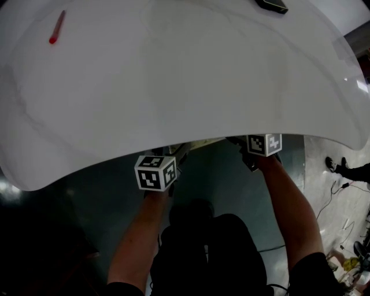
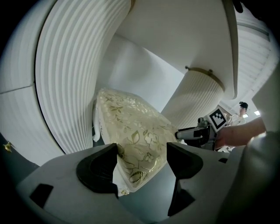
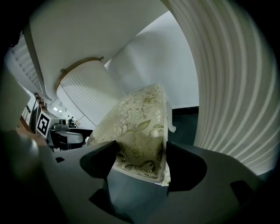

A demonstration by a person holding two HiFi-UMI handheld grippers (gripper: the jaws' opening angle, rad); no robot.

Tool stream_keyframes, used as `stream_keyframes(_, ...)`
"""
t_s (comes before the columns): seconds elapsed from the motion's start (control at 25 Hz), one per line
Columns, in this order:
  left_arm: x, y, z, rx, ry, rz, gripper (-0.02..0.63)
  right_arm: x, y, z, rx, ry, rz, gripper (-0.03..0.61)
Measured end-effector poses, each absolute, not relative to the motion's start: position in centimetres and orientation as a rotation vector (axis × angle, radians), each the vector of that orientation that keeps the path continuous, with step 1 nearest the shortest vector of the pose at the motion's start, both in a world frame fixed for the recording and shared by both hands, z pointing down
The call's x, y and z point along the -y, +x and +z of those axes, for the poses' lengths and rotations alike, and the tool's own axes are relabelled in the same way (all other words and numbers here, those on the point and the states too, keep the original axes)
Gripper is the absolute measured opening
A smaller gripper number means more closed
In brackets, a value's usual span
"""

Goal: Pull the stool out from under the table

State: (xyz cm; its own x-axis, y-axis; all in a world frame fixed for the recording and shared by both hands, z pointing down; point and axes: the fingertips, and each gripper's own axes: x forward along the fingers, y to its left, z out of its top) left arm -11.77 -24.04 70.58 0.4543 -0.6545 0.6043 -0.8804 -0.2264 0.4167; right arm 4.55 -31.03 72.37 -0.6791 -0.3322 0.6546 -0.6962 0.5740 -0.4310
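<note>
The stool (image 2: 135, 127) has a cream cushion with a gold flower pattern and stands under the white table (image 1: 173, 75), between its ribbed white pedestals (image 2: 65, 78). In the head view the tabletop hides the stool. My left gripper (image 2: 142, 153) is open with the cushion's near left corner between its jaws; a gap shows at the right jaw. My right gripper (image 3: 142, 153) is open around the near right corner of the stool (image 3: 140, 122), its jaws close beside the edges. In the head view both grippers (image 1: 173, 157) (image 1: 254, 151) reach under the table's front edge.
A red pen (image 1: 56, 28) lies at the tabletop's far left, a dark object (image 1: 272, 4) at its far edge. Ribbed pedestals (image 3: 227, 78) (image 3: 87, 92) flank the stool closely. Cables (image 1: 335, 186) lie on the floor at the right. The floor under the table is dark green.
</note>
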Motion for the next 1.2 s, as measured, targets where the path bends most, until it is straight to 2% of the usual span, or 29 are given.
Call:
stream_keyframes(0.36, 24.6, -12.0, 72.6, 1.257, 1.908, 0.422, 0.388, 30.5, 3.7, 71.6, 2.346, 0.747, 0.837, 0.298)
stream_keyframes(0.6, 24.6, -11.3, 72.8, 1.299, 1.904, 0.492, 0.387, 29.2, 4.1, 72.2, 2.330, 0.727, 0.839, 0.298)
stream_keyframes(1.2, 15.6, -11.1, 73.0, 1.222, 1.848, 0.580, 0.385, 19.0, 4.6, 72.5, 2.235, 0.741, 0.932, 0.296)
